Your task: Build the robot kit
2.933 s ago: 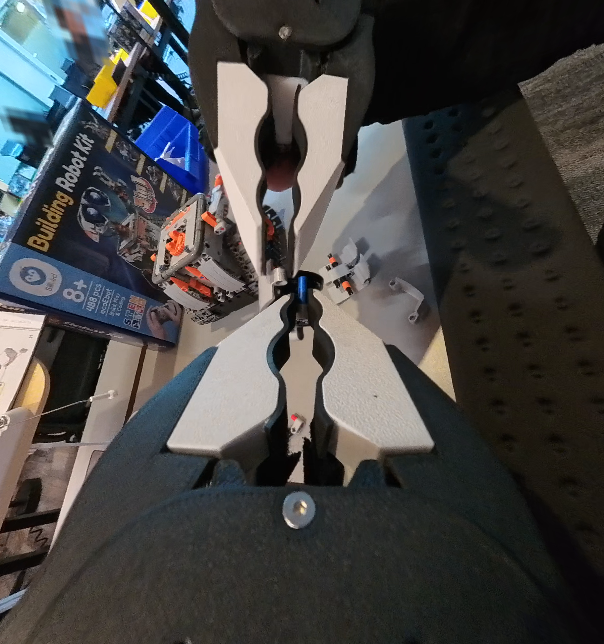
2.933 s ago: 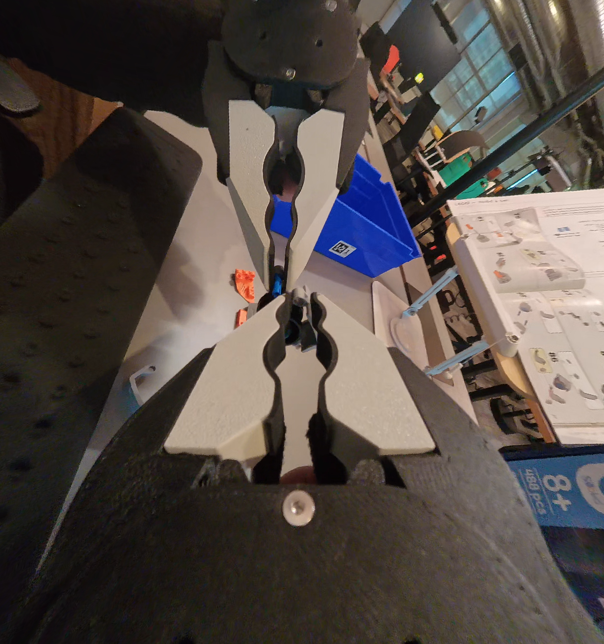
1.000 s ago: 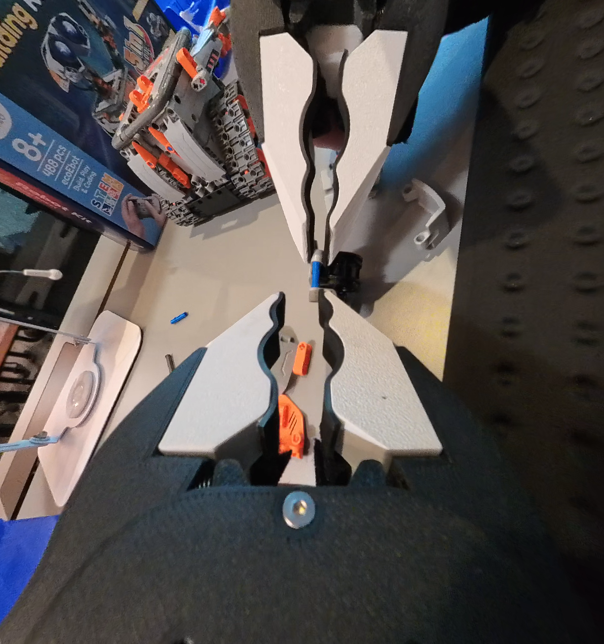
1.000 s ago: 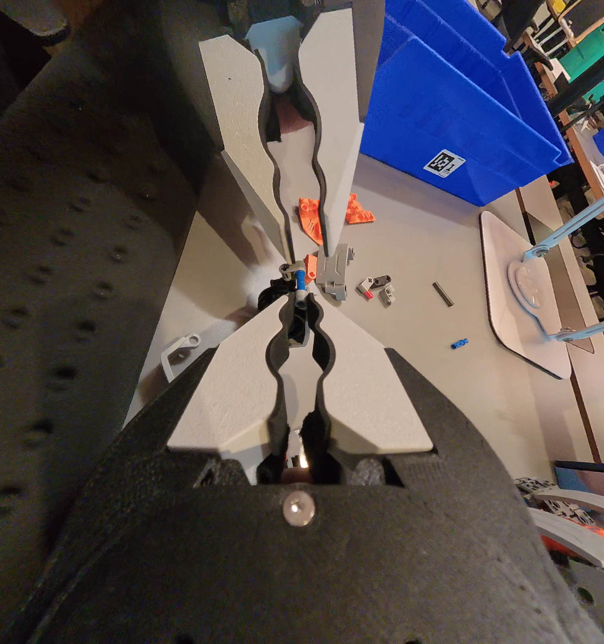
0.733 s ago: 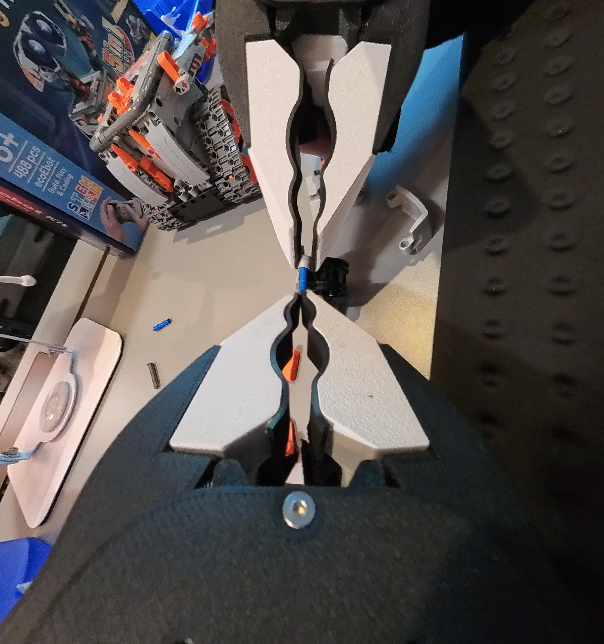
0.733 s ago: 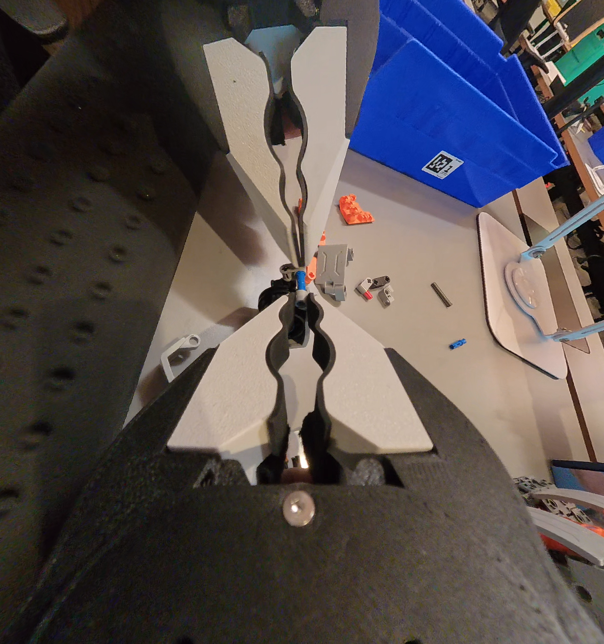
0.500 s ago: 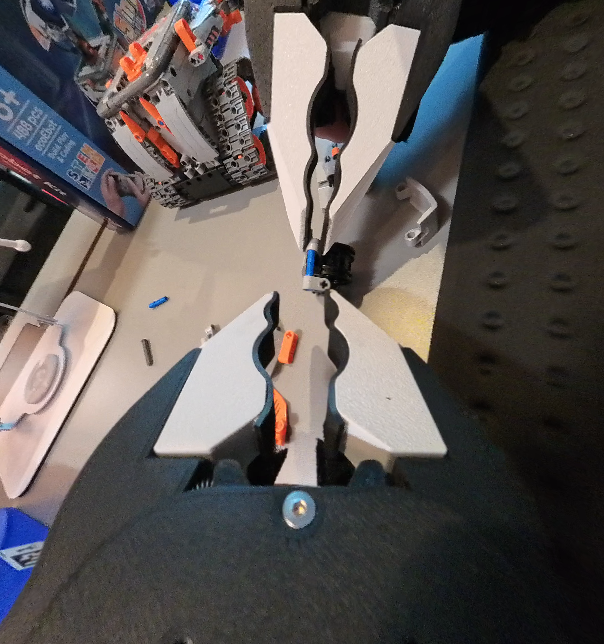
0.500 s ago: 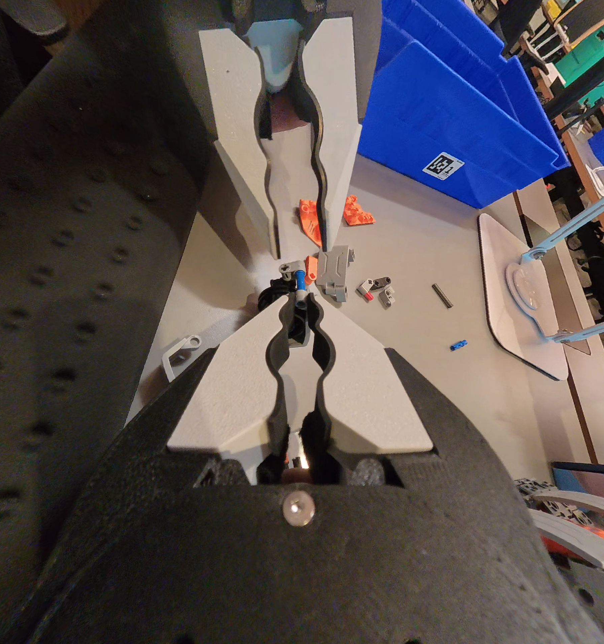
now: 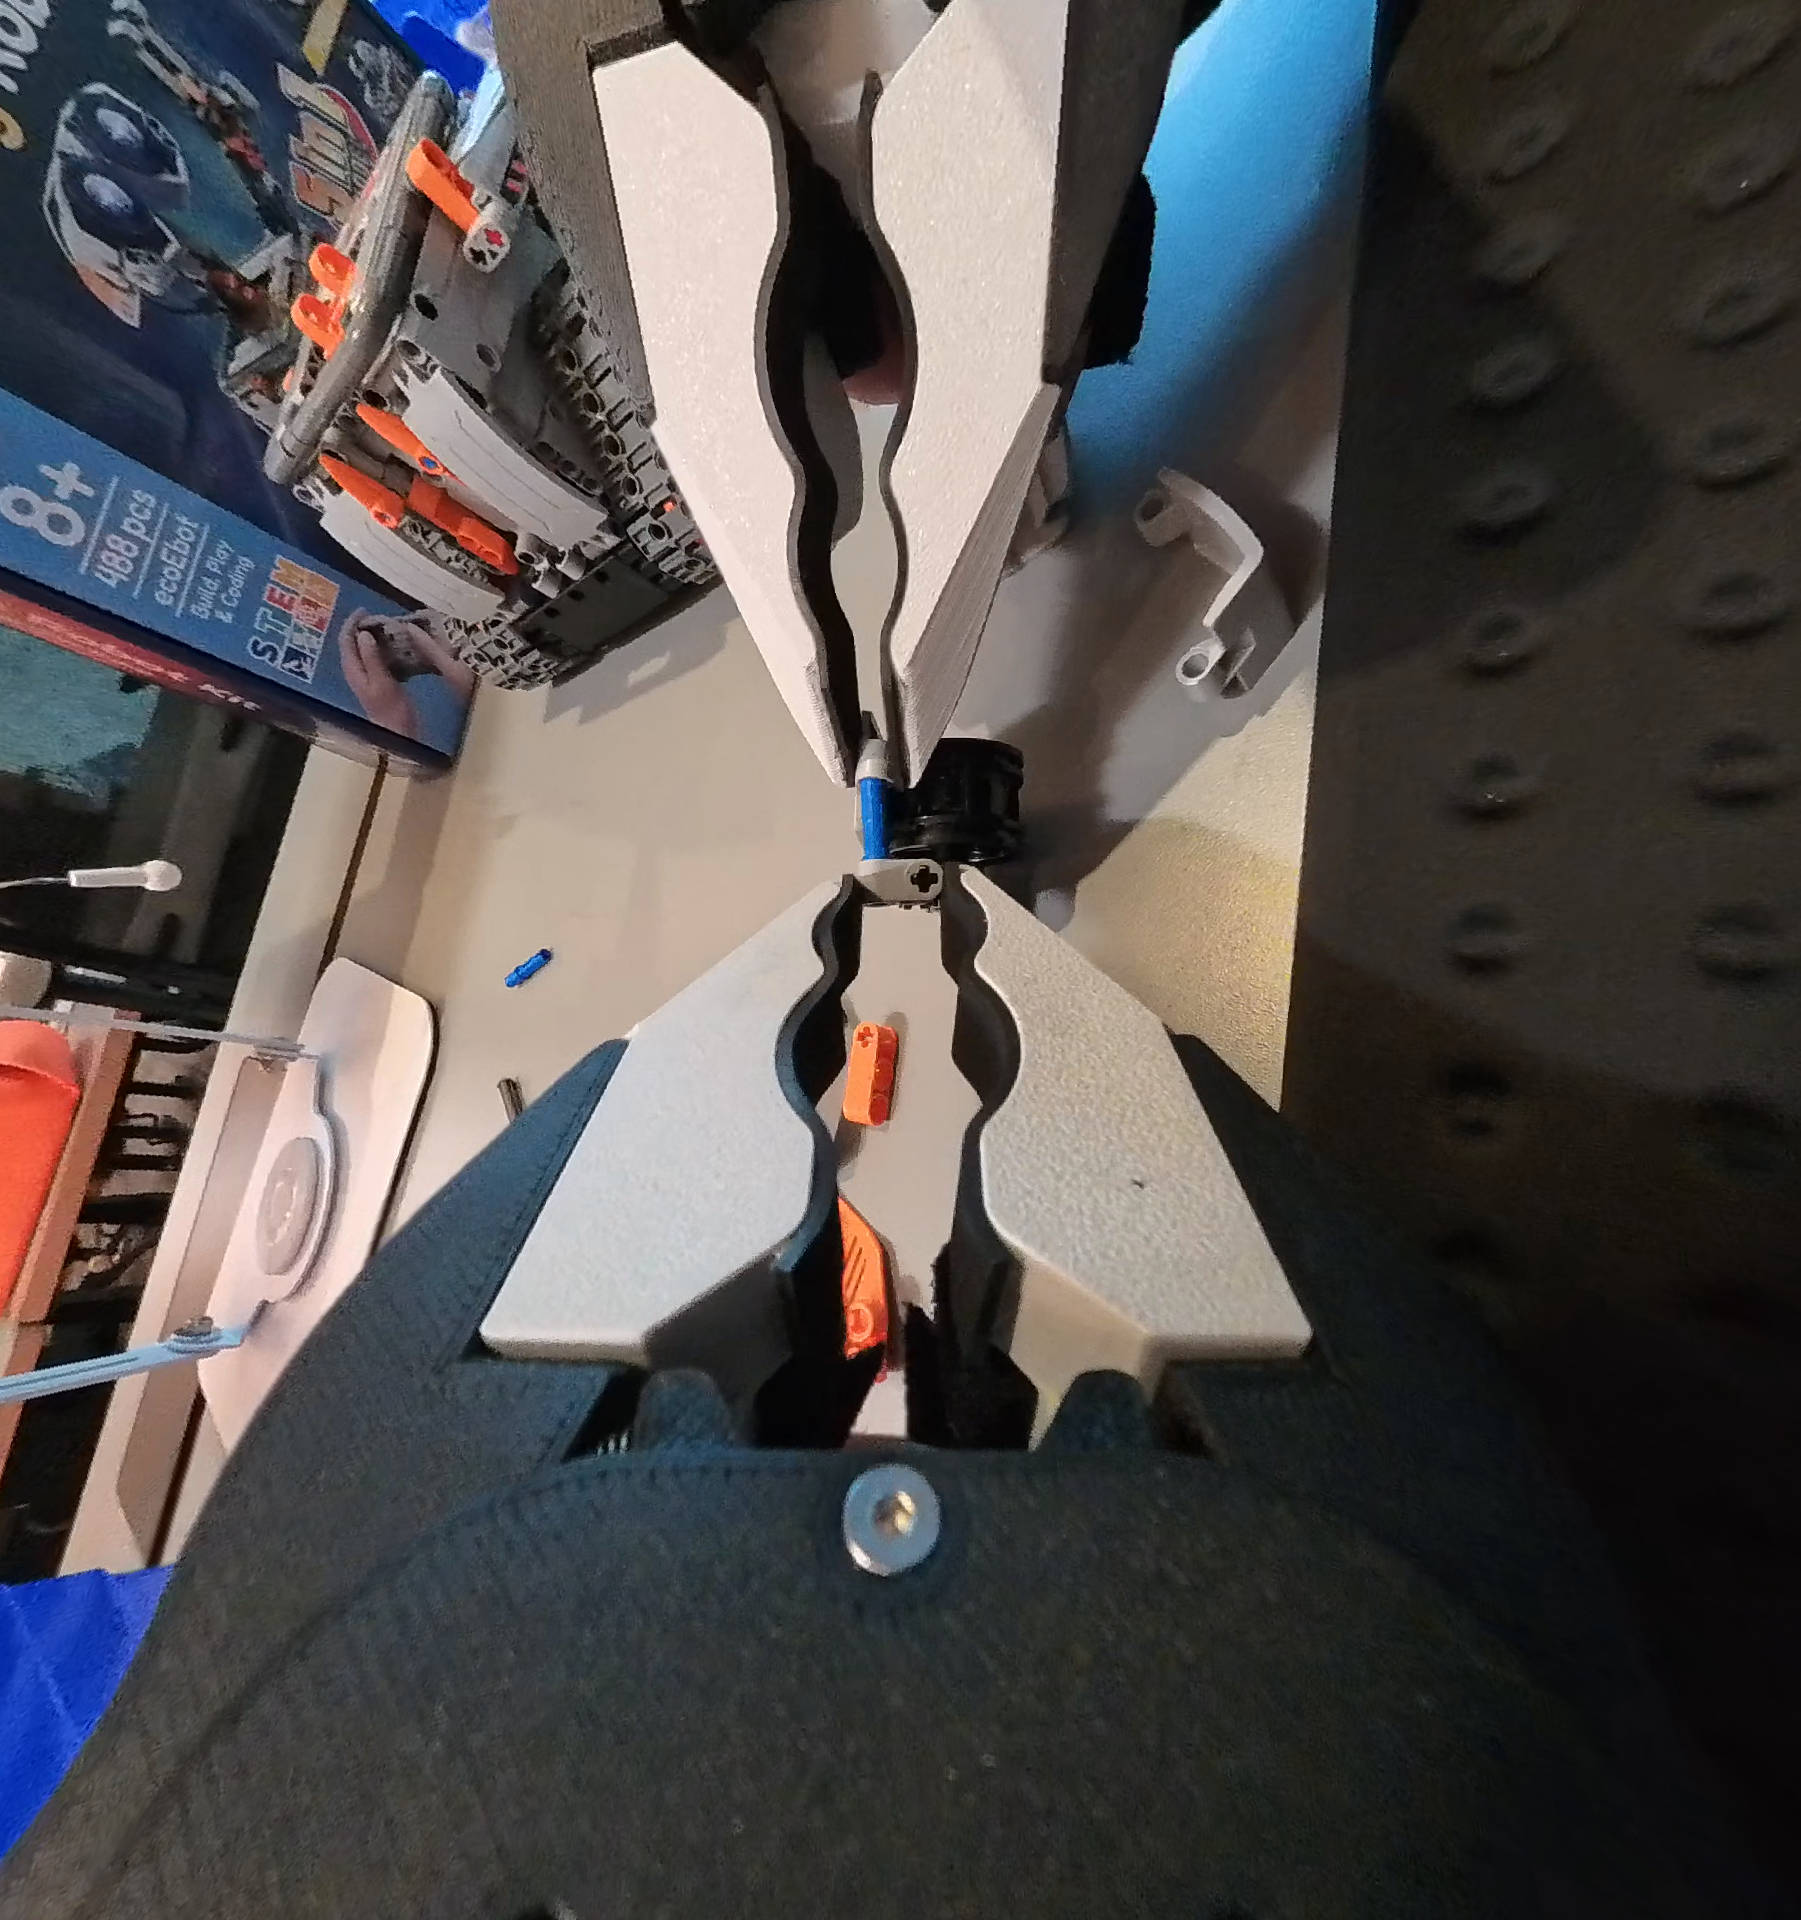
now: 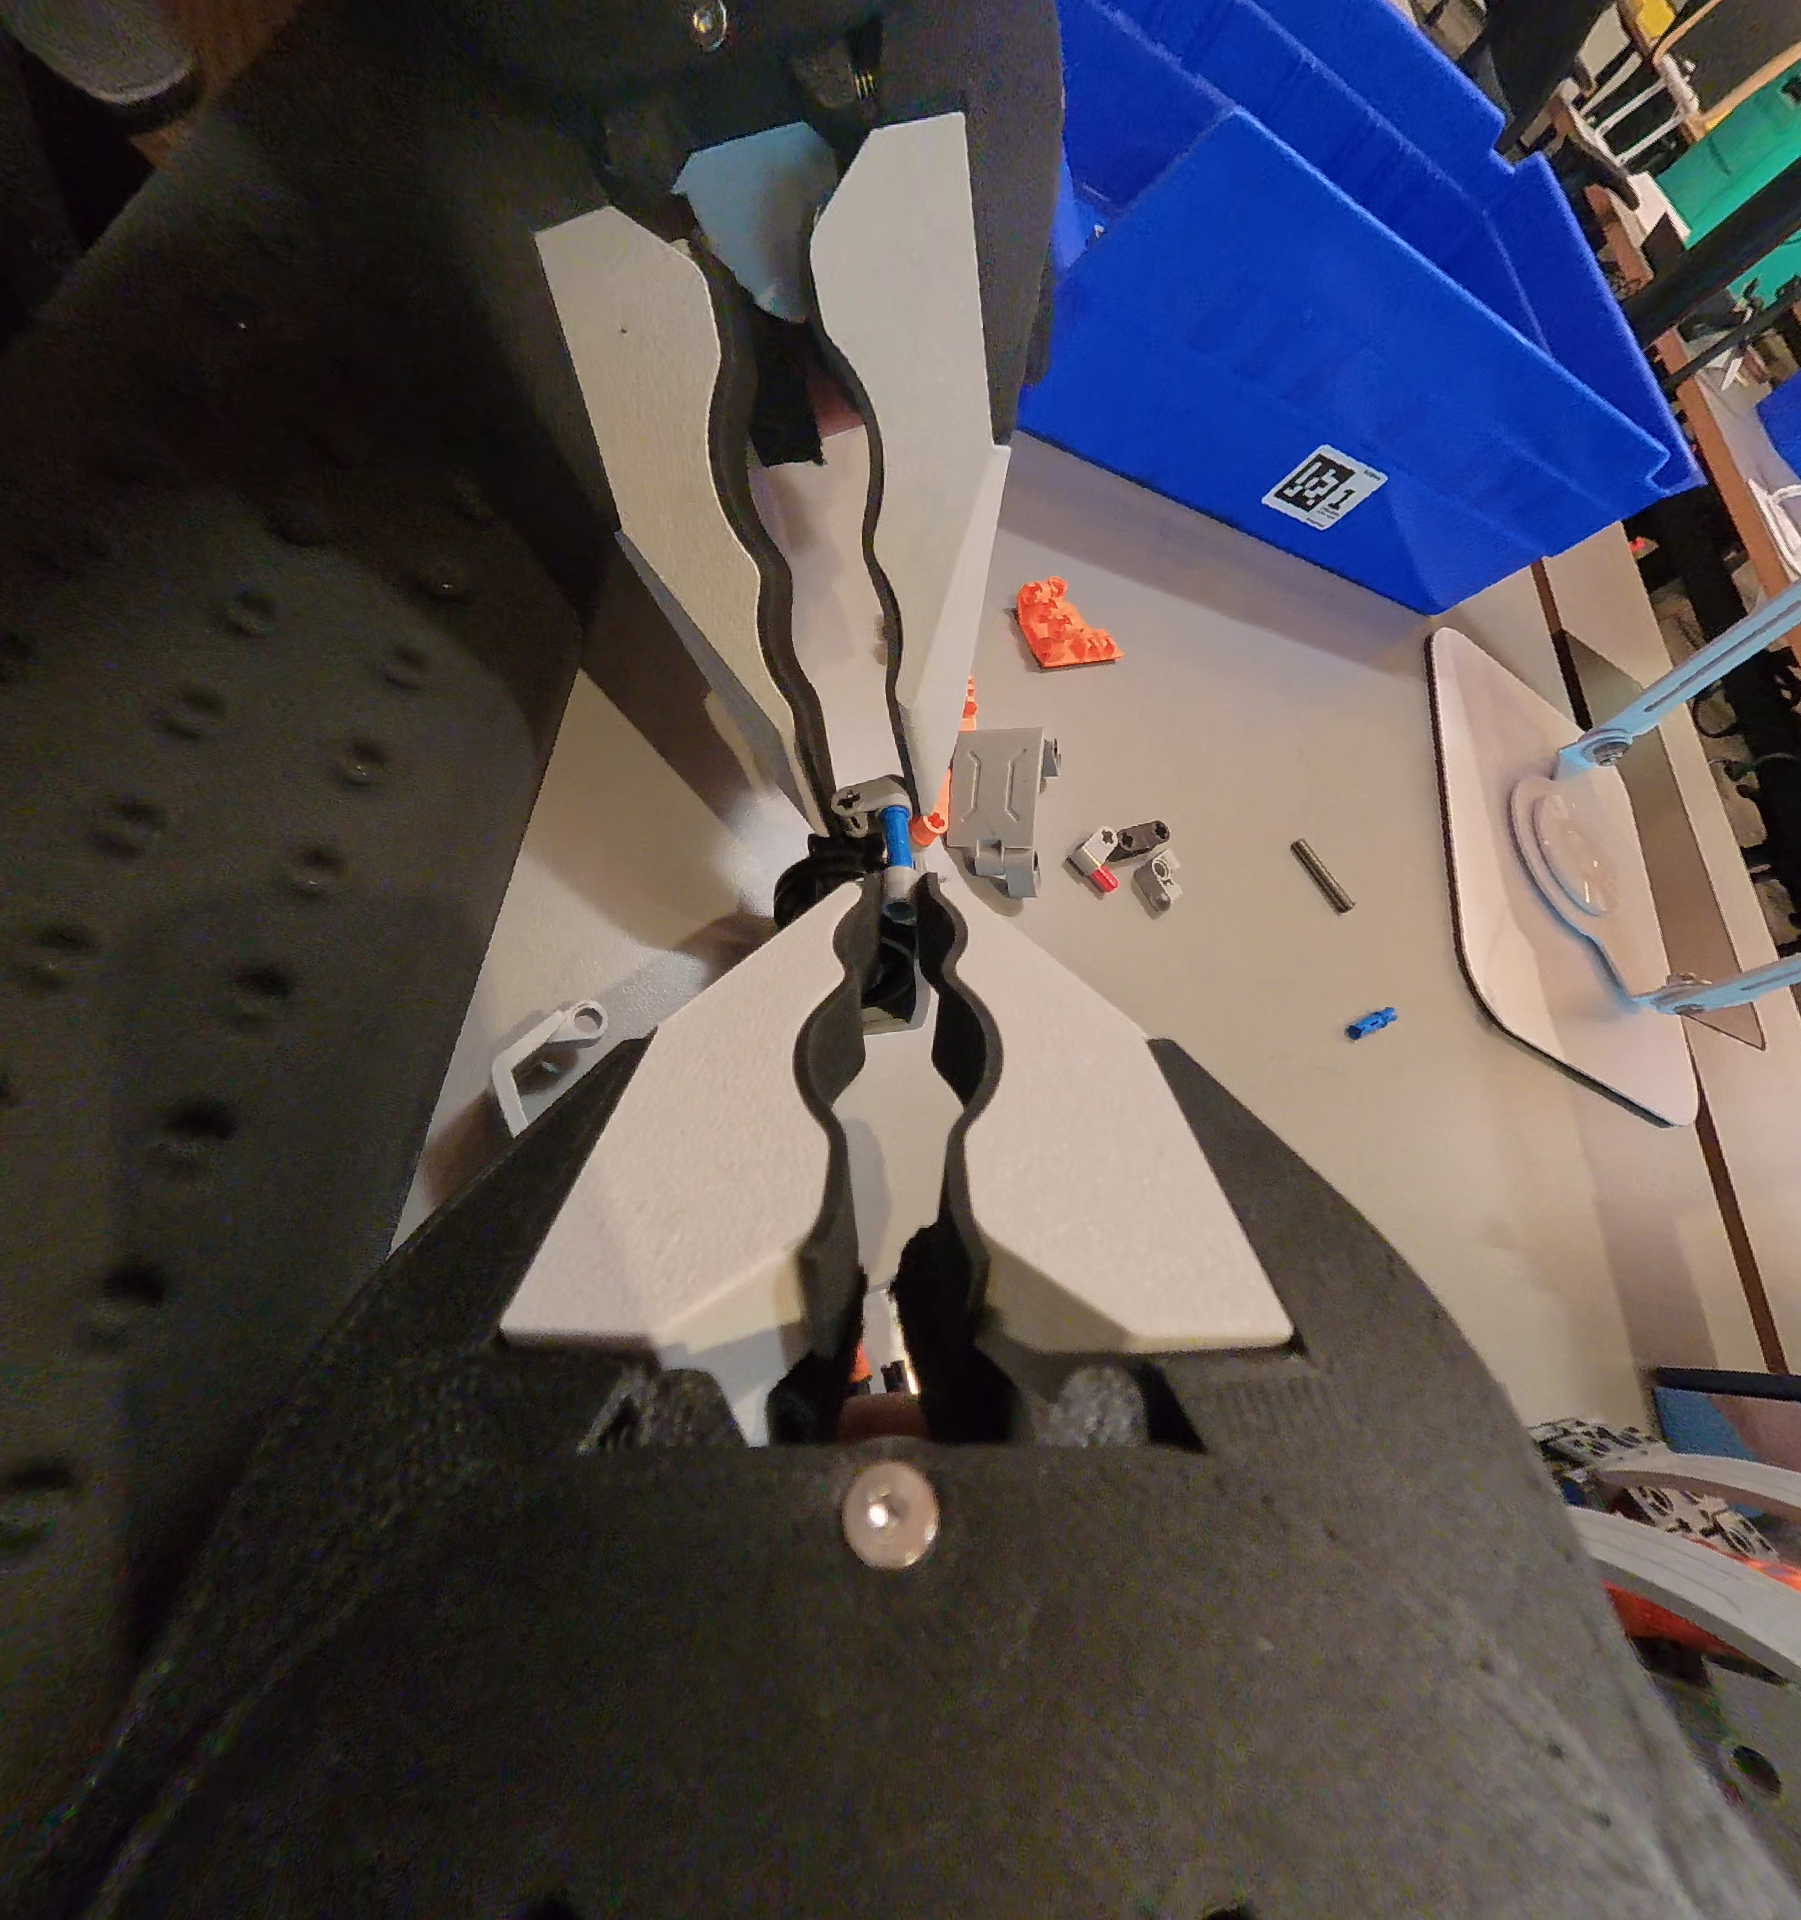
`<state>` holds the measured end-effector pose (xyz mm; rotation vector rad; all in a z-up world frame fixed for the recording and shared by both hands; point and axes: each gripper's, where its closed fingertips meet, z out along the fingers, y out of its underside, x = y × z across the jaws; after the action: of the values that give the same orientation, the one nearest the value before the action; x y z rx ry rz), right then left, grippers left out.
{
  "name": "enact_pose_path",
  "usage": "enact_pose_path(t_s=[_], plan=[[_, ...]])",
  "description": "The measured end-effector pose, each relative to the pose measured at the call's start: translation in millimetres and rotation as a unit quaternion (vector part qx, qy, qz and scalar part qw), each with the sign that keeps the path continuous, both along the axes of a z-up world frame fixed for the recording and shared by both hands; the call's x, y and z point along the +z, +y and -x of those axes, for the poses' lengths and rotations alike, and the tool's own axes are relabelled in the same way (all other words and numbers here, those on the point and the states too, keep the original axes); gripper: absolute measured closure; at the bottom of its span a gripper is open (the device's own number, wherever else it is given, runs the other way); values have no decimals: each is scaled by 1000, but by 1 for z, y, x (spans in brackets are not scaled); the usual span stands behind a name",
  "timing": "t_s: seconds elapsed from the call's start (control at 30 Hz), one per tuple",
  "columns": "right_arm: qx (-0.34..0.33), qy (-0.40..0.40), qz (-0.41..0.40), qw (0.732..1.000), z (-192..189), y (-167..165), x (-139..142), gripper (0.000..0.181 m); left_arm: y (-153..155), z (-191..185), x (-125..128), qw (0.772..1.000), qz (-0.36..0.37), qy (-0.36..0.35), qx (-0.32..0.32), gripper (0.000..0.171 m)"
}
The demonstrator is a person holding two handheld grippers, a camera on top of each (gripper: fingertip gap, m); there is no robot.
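- Up front in the left wrist view, my left fingers (image 9: 901, 894) stand slightly apart, their tips at the grey connector (image 9: 906, 879) capping the blue axle (image 9: 875, 816); whether they pinch it I cannot tell.
- Opposite, my right fingers (image 9: 875, 743) clamp the axle's far end, a black wheel (image 9: 963, 810) beside it, an orange pin (image 9: 870, 1072) on the surface (image 9: 605, 831) below.
- Over in the right wrist view, my right fingers (image 10: 901, 896) are closed on the axle, above scattered grey parts (image 10: 1005, 805) and near a blue bin (image 10: 1291, 343).
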<state>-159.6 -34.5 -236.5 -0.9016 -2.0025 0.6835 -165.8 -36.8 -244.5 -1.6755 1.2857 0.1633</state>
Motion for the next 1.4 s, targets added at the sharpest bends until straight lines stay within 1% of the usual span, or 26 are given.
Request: enact_pose_path(t_s=[0.13,0.27,0.53,0.7,0.93,1.1,1.2,1.4], plan=[[3,0,-9,1000,0,-2,0,178,-1,0,0,1000,-3,12,-9,160],[2,-10,16,1000,0,-2,0,178,-2,-2,0,999,-15,33,-22,160],[2,-21,-28,999,-2,-1,-2,178,-1,-4,0,997,-1,57,-45,160],[14,-32,-30,999,-4,-1,-2,178,-1,-6,0,995,1,76,-58,160],[21,-46,-43,998,-6,1,-5,179,0,-11,-1,990,14,107,-92,160],[34,-48,-37,998,-7,-3,-5,178,-5,-16,-3,987,27,101,-121,160],[37,-50,-43,997,-7,-2,-5,178,-6,-15,-3,984,30,114,-133,160],[43,-53,-46,997,-7,-2,-5,178,-5,-14,-2,981,59,100,-155,160]])
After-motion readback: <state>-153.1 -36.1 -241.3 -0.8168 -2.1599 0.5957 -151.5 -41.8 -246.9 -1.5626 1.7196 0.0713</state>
